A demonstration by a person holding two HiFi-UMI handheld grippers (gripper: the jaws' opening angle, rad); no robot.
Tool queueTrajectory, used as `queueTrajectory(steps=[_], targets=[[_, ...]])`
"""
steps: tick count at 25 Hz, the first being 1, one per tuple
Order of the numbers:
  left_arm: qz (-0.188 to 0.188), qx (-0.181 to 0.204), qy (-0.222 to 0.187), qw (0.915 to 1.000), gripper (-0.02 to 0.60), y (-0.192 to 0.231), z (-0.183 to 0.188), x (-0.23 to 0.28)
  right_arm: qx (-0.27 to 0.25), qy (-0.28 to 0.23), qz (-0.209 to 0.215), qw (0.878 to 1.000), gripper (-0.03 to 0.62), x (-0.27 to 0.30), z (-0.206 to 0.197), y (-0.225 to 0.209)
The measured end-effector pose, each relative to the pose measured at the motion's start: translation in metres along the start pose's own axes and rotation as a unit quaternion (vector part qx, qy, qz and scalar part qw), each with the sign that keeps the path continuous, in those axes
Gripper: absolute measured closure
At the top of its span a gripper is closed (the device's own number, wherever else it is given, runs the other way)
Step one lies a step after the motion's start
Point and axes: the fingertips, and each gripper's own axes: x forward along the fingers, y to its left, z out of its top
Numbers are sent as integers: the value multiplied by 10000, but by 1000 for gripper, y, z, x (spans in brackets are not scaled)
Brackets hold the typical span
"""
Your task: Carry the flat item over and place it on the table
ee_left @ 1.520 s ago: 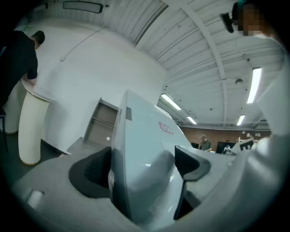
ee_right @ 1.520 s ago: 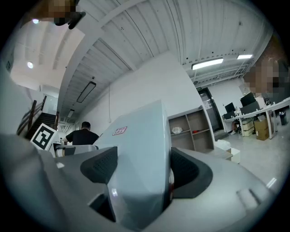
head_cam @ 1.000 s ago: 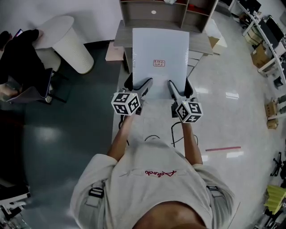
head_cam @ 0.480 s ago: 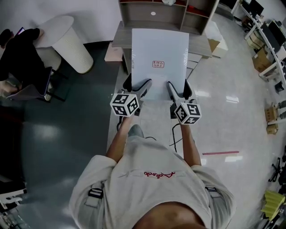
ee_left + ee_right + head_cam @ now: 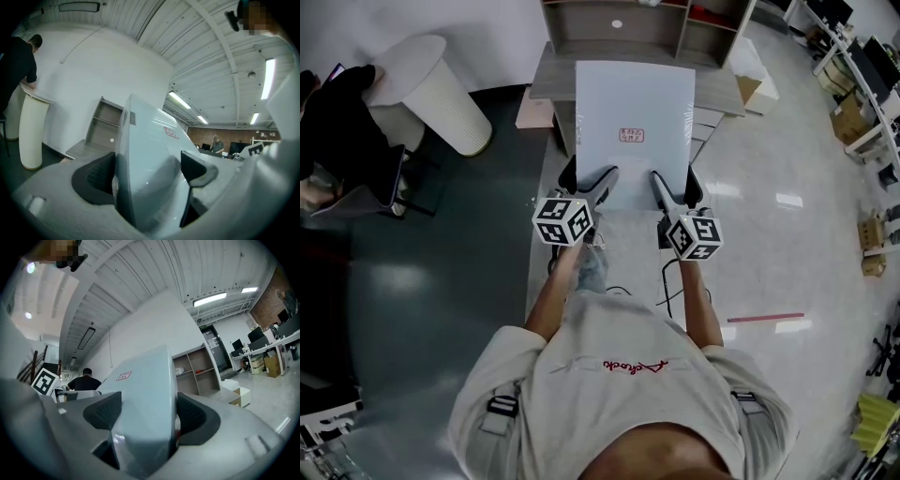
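A pale blue-white flat board [image 5: 635, 127] with a small red label is held level in front of me, above the floor. My left gripper [image 5: 589, 186] is shut on its near left edge and my right gripper [image 5: 674, 188] is shut on its near right edge. In the left gripper view the board [image 5: 150, 164] runs between the two dark pads. In the right gripper view the board [image 5: 143, 404] fills the gap between the pads. A long grey table [image 5: 546, 80] lies under and ahead of the board.
A wooden shelf unit [image 5: 649, 26] stands at the table's far end. A white ribbed cylindrical stand [image 5: 436, 94] is at the left, with a person in black [image 5: 342, 112] beside it. Desks and boxes [image 5: 853, 103] line the right. A red tape strip [image 5: 766, 318] marks the floor.
The view has crept forward a little toward the shelf unit. Both grippers keep the same hold on the board.
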Motion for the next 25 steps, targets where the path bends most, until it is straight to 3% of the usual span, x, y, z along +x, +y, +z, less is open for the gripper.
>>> queueTrajectory(steps=[8, 25], targets=[[-34, -63, 37, 10000, 138, 33, 0, 43, -17, 43, -70, 10000, 217, 48, -7, -20], [-228, -124, -14, 9997, 139, 142, 63, 183, -170, 20, -238, 9996, 218, 223, 24, -65]])
